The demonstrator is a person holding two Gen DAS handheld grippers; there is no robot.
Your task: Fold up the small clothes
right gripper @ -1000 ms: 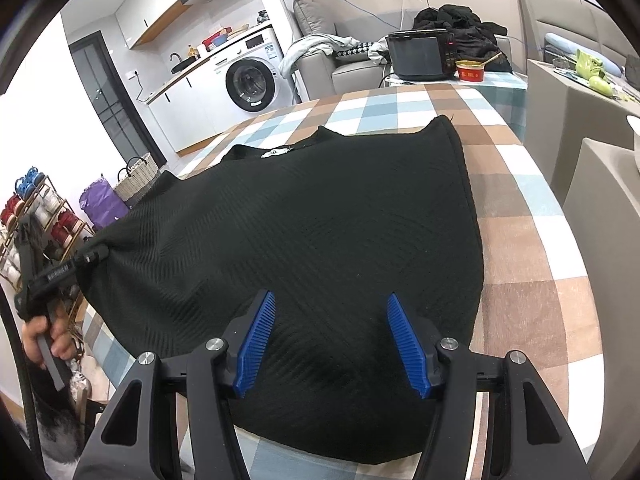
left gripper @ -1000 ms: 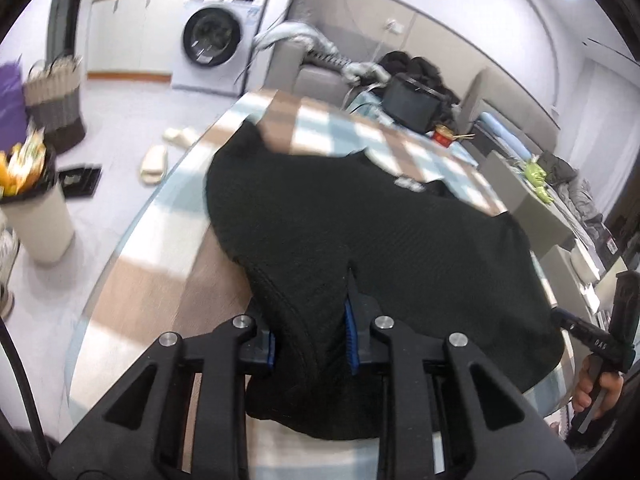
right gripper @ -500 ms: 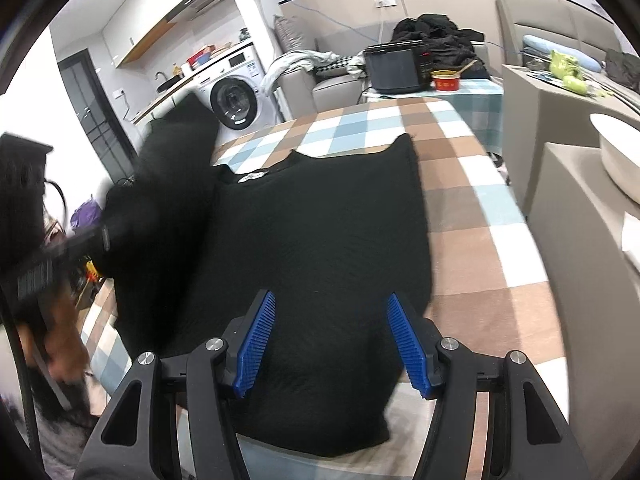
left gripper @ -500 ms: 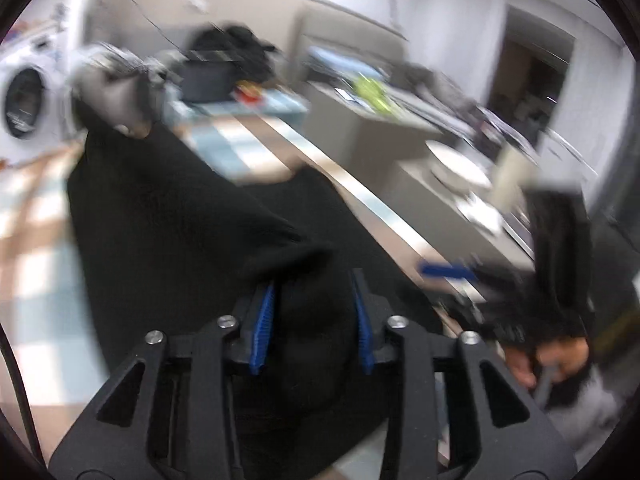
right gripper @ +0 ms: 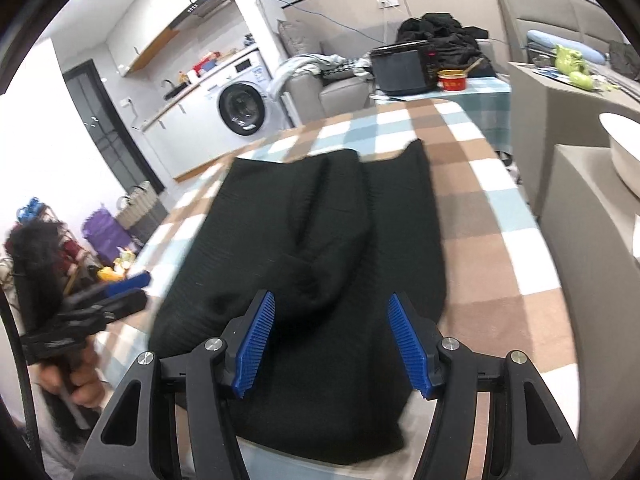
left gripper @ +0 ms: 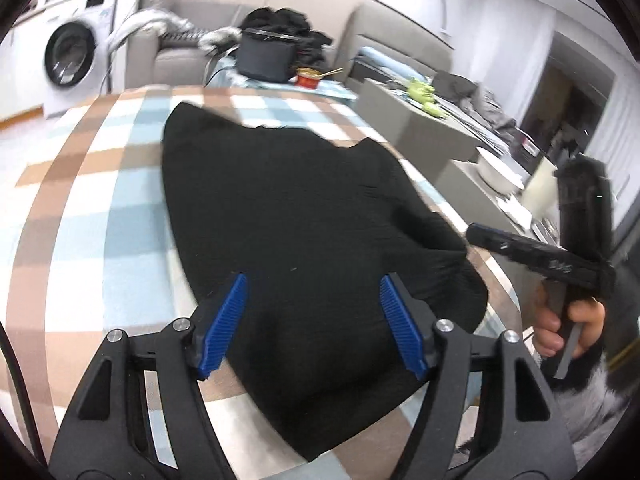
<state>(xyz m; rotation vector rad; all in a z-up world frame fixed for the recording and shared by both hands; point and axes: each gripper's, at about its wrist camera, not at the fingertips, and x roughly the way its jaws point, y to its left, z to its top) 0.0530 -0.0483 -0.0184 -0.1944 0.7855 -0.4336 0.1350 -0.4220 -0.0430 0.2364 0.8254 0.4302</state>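
A black knit garment (left gripper: 296,216) lies on the checked tablecloth (left gripper: 92,216), with one side folded over the middle; it also shows in the right wrist view (right gripper: 320,240). My left gripper (left gripper: 312,320) is open and empty, hovering over the garment's near edge. My right gripper (right gripper: 332,344) is open and empty over the garment's near end. The right gripper's body (left gripper: 540,256) shows at the right of the left wrist view. The left gripper's body (right gripper: 84,316) shows at the left of the right wrist view.
A washing machine (right gripper: 240,108) stands at the back. A sofa with dark clothes (right gripper: 440,36) and a black box (right gripper: 400,68) lie beyond the table. A grey cabinet with a white bowl (right gripper: 624,152) stands to the right. Baskets (right gripper: 136,208) sit on the floor left.
My left gripper carried the garment's side across over the middle, then opened and let it go. The garment now lies narrower, folded. My right gripper stayed open.
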